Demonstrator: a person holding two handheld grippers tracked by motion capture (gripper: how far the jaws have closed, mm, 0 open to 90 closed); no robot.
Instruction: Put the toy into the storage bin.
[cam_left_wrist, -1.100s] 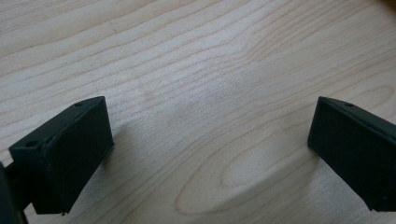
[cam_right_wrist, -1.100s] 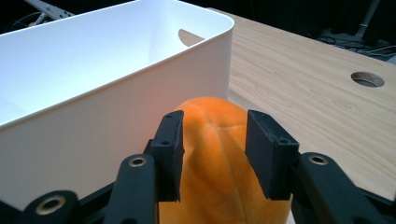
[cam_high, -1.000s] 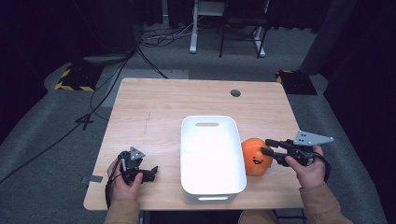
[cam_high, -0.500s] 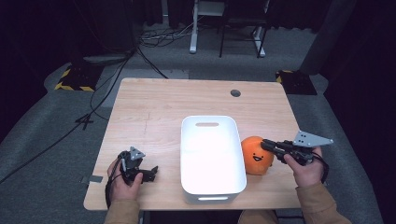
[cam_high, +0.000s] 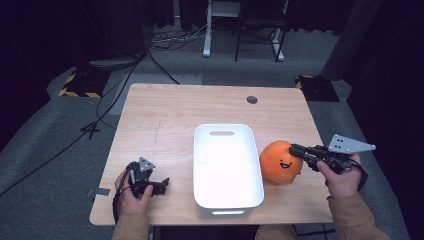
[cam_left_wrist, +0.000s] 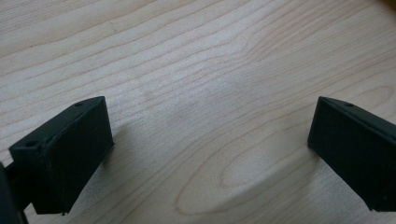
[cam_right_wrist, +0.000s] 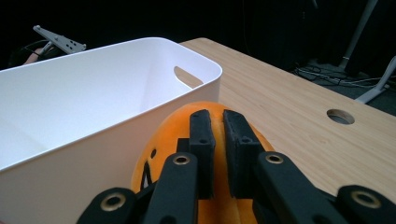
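Observation:
An orange plush toy (cam_high: 276, 164) with a small black face lies just right of a white bin (cam_high: 225, 127) in the high view. My right gripper (cam_high: 295, 149) comes in from the right and is shut on the toy's top. In the right gripper view the two jaws (cam_right_wrist: 217, 116) stand almost together, pinching the orange fabric (cam_right_wrist: 163, 135), with the bin's wall (cam_right_wrist: 93, 140) to the left. My left gripper (cam_high: 161, 184) rests at the table's front left. Its jaws (cam_left_wrist: 210, 135) stand wide open over bare wood with nothing between them.
The bin is empty and has a handle slot (cam_high: 222, 133) at its far end. A round cable hole (cam_high: 252, 99) sits in the wooden table's far right part. Cables and desk legs lie on the floor beyond the table.
My right gripper's jaws have closed on the toy's top and risen slightly, and the toy has lifted a little with them. The left gripper has stayed still.

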